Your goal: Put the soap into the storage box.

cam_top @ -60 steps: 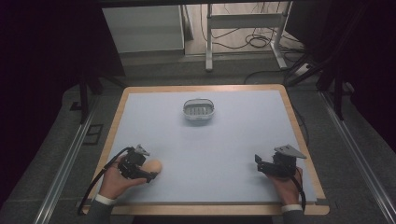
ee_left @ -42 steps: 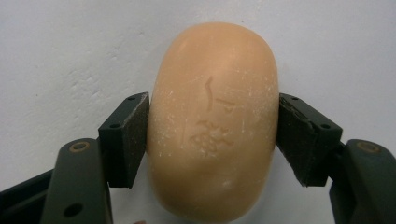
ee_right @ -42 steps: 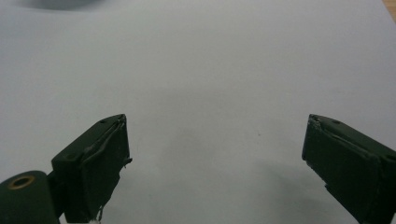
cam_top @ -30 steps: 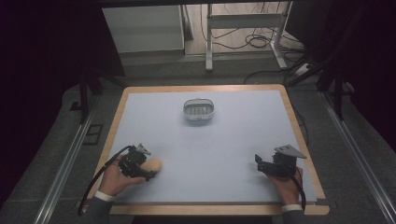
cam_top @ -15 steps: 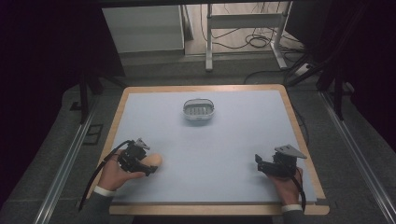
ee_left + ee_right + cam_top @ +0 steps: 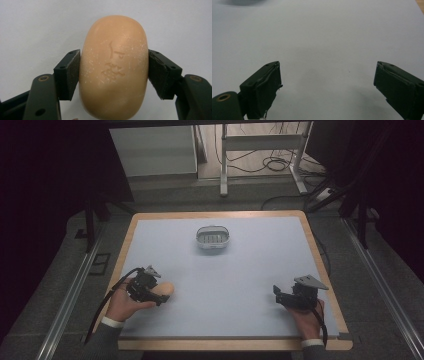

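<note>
Here we hold the soap bar (image 6: 113,67) clamped in the left gripper (image 6: 150,291), its pads pressing both long sides, near the table's (image 6: 250,270) near-left corner and just inside the left wooden edge. Our right gripper (image 6: 285,299) sits by the near-right corner with jaws spread wide and nothing between them, close to the right edge. Between the two grippers the pale surface lies bare, and a broad stretch of it runs up to the small soap dish (image 6: 213,239) near the far edge, well apart from both hands. Compared with two seconds ago, the left hand with the soap has shifted slightly farther from the near edge, toward the dish; the right gripper and the dish sit where they were.
</note>
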`<control>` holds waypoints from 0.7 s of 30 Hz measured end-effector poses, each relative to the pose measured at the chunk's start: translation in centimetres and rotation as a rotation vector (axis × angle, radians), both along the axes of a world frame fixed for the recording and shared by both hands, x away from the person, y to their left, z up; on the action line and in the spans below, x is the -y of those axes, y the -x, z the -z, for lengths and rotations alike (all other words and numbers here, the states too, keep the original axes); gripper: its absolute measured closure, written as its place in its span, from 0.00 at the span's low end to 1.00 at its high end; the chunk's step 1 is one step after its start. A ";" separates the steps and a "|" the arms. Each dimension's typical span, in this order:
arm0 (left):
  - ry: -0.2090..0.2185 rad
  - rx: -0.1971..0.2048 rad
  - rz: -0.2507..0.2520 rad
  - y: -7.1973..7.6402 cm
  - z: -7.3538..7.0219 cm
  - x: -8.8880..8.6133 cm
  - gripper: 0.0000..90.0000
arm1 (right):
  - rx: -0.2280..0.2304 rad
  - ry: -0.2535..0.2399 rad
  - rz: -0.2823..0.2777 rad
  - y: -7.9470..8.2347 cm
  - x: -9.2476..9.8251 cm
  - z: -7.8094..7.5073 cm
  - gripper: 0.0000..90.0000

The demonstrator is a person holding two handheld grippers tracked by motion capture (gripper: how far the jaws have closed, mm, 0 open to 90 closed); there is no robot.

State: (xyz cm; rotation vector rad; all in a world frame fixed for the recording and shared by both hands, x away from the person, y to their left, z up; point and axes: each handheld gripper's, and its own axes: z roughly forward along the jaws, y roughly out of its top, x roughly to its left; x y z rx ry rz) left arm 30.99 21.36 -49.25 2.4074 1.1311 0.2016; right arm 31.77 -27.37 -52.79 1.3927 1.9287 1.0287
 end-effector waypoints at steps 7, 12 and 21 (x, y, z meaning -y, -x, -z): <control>0.005 0.019 0.004 -0.2 -0.4 0.2 0.35 | -0.001 0.000 0.001 0.0 0.0 0.0 0.08; 0.007 0.021 0.004 -0.5 -0.6 0.3 0.35 | -0.001 0.001 0.002 0.0 0.0 0.0 0.08; 0.003 0.031 0.024 -1.1 -1.1 1.0 0.35 | -0.003 0.004 0.003 0.0 0.0 0.0 0.08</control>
